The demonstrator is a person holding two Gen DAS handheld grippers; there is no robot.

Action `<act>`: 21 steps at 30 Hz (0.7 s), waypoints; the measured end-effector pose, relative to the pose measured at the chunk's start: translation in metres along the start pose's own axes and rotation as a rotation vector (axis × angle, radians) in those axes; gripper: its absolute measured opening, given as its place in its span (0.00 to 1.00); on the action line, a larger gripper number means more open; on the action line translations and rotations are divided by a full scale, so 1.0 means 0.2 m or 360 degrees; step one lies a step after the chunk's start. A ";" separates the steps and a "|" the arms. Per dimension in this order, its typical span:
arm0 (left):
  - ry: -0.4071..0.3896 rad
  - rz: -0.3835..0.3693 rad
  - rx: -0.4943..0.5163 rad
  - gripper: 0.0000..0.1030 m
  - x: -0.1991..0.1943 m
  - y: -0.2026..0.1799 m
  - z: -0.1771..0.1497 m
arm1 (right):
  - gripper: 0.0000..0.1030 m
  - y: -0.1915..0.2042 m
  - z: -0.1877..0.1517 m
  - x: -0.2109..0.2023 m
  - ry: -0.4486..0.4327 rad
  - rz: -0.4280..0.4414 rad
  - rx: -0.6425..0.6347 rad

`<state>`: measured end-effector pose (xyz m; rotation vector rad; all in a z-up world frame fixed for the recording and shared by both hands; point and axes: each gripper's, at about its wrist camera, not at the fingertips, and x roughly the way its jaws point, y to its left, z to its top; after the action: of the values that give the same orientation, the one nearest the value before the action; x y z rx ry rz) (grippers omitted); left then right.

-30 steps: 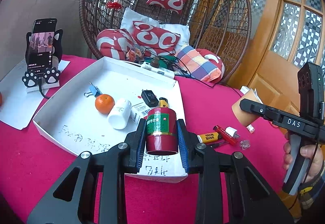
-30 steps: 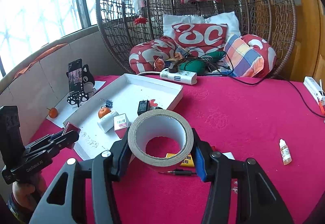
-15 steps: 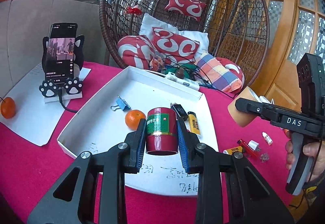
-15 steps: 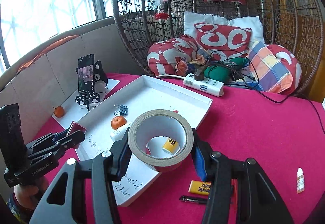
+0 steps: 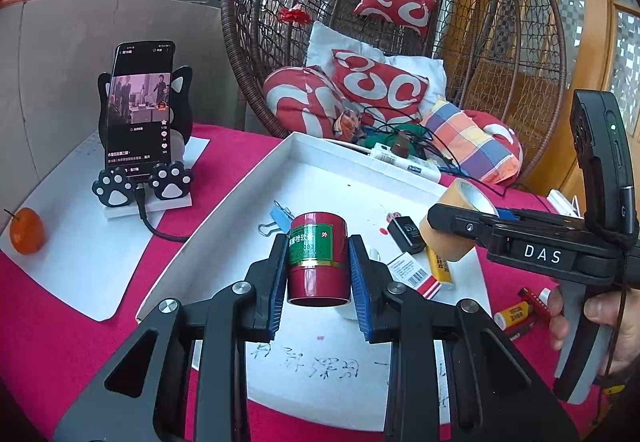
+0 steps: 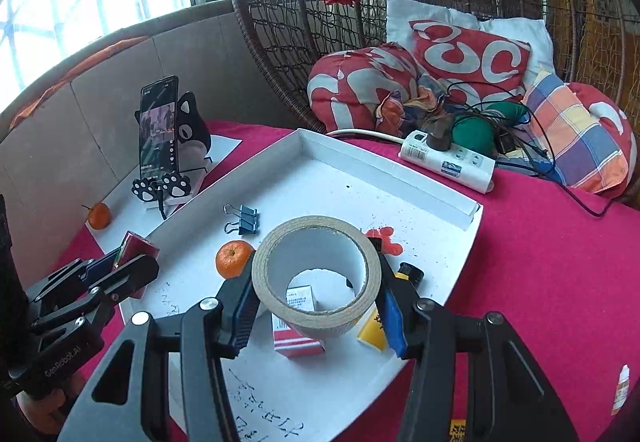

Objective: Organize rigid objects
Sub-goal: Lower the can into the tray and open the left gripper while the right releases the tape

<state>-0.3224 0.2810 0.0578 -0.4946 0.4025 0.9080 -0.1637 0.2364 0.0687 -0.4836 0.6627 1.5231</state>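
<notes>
A dark red canister (image 5: 318, 274) with a green label is clamped upright in my left gripper (image 5: 318, 242), which hangs over the front part of the white tray (image 5: 320, 149). My right gripper (image 6: 316, 270) is shut on a roll of beige tape (image 6: 312, 316) above the tray (image 6: 384, 157), over a red-and-white box (image 6: 298, 338). From the left wrist view the tape (image 5: 448, 238) shows at the right. The canister (image 6: 136, 248) shows at the left of the right wrist view.
In the tray lie an orange (image 6: 233, 259), binder clips (image 6: 244, 219), a black adapter (image 6: 412, 274) and a yellow lighter (image 5: 440, 270). A phone on a cat stand (image 5: 140, 109) and another orange (image 5: 26, 232) stand left. A power strip (image 6: 448, 159) and wicker chair lie behind.
Both grippers have moved left and forward over the tray, each still holding its object. The tape roll now hangs above the tray instead of the red cloth.
</notes>
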 end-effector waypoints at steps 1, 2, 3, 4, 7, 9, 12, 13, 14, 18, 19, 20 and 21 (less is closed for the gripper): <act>0.0002 0.0016 0.0005 0.28 0.02 0.00 0.00 | 0.51 0.00 0.00 0.03 0.0009 -0.0002 0.0011; 0.0005 0.0034 0.0014 0.28 0.03 0.00 -0.01 | 0.51 0.00 0.01 0.05 0.0015 -0.0006 0.0019; 0.0008 0.0045 0.0023 0.28 0.04 0.00 -0.01 | 0.51 0.00 0.01 0.07 0.0018 -0.0009 0.0026; 0.0014 0.0057 0.0033 0.28 0.06 0.00 -0.01 | 0.51 0.00 0.01 0.10 0.0021 -0.0015 0.0032; 0.0040 0.0085 0.0048 0.28 0.10 0.00 -0.03 | 0.51 -0.01 0.02 0.15 0.0031 -0.0025 0.0055; 0.0060 0.0085 0.0041 0.28 0.12 0.00 -0.05 | 0.51 -0.01 0.03 0.17 0.0041 -0.0034 0.0066; 0.0070 0.0082 0.0034 0.28 0.13 0.00 -0.06 | 0.51 -0.01 0.03 0.21 0.0058 -0.0039 0.0073; 0.0072 0.0084 0.0035 0.28 0.13 0.00 -0.07 | 0.51 0.00 0.03 0.22 0.0062 -0.0039 0.0073; 0.0071 0.0087 0.0036 0.28 0.13 0.00 -0.07 | 0.51 0.00 0.02 0.22 0.0062 -0.0045 0.0075; 0.0041 0.0080 0.0030 0.37 0.10 -0.01 -0.06 | 0.54 0.00 0.02 0.18 0.0011 -0.0062 0.0079; 0.0030 0.0078 0.0012 0.57 0.09 -0.01 -0.06 | 0.60 0.00 0.03 0.16 -0.0011 -0.0061 0.0079; 0.0011 0.0074 -0.0010 0.69 0.07 0.00 -0.05 | 0.65 0.00 0.03 0.14 -0.0030 -0.0064 0.0079; -0.0011 0.0072 -0.0027 0.86 0.06 0.01 -0.05 | 0.83 0.00 0.04 0.12 -0.0055 -0.0067 0.0078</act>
<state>-0.3186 0.2835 0.0438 -0.4994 0.4013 0.9574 -0.1647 0.2596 0.0589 -0.4306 0.6576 1.4693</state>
